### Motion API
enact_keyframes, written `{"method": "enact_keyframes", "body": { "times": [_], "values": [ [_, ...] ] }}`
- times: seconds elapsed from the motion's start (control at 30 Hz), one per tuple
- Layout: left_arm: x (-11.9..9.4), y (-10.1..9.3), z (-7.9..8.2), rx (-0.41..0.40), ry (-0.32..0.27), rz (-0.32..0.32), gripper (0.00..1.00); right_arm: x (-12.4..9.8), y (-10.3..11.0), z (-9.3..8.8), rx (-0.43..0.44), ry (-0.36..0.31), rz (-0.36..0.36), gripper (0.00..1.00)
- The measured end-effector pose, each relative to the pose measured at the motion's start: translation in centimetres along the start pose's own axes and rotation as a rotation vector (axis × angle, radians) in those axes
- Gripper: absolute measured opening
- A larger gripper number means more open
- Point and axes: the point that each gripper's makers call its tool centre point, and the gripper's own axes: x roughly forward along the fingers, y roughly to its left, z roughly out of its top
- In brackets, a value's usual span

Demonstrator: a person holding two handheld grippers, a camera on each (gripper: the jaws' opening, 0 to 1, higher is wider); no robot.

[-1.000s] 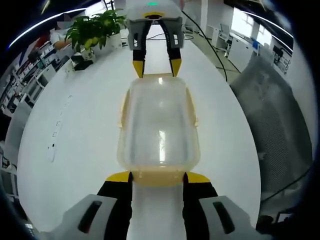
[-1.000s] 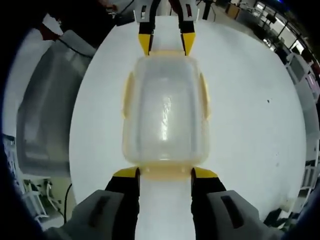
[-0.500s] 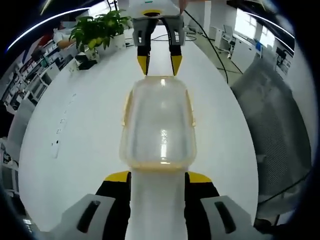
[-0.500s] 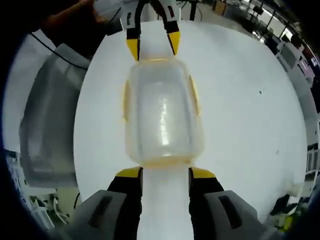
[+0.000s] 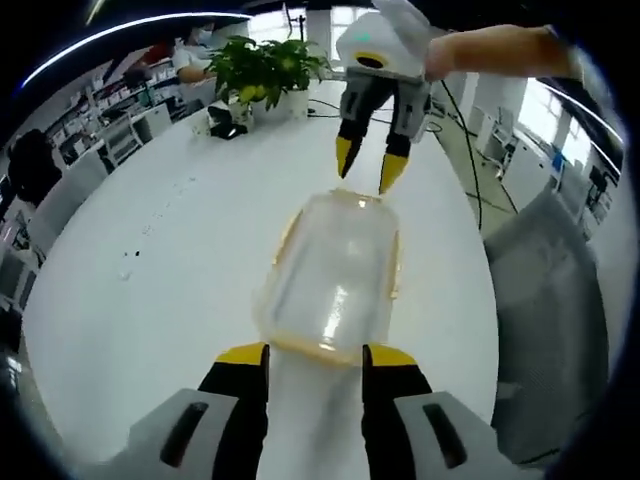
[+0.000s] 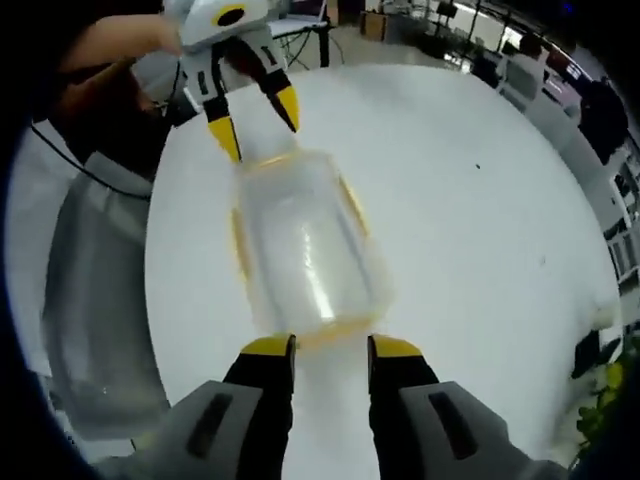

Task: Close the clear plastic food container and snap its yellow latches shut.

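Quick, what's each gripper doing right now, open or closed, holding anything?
Left gripper: open, holding nothing, jaws at the near end of the container.
Right gripper: open, holding nothing, jaws at the container's opposite end.

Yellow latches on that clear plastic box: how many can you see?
2 for sure: one yellow latch on each long side of the clear plastic food container. Any at the short ends by the grippers' tips can't be made out.

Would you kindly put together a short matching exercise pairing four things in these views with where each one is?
Things:
1. clear plastic food container
2. potted plant
3. mesh chair
4. right gripper

Places:
A. at the table's far edge in the left gripper view
B. beside the table, off its edge
C. on the white table, between the two grippers
D. at the container's far end in the left gripper view

Pairs: 1-C, 2-A, 3-B, 4-D
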Motion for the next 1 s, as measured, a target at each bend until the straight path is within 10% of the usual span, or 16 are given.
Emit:
{"method": "enact_keyframes", "body": {
  "times": [0.43,1.0],
  "values": [
    [0.8,0.2,-1.6,-0.378,-0.104,0.117,0.24,1.2,0.6,-0.4,0.200,-0.113,-0.041,0.24],
    [1.8,-0.2,-1.5,-0.566,-0.165,0.101,0.20,1.5,0.3,-0.3,0.488,-0.262,-0.007,0.22]
  ]
}}
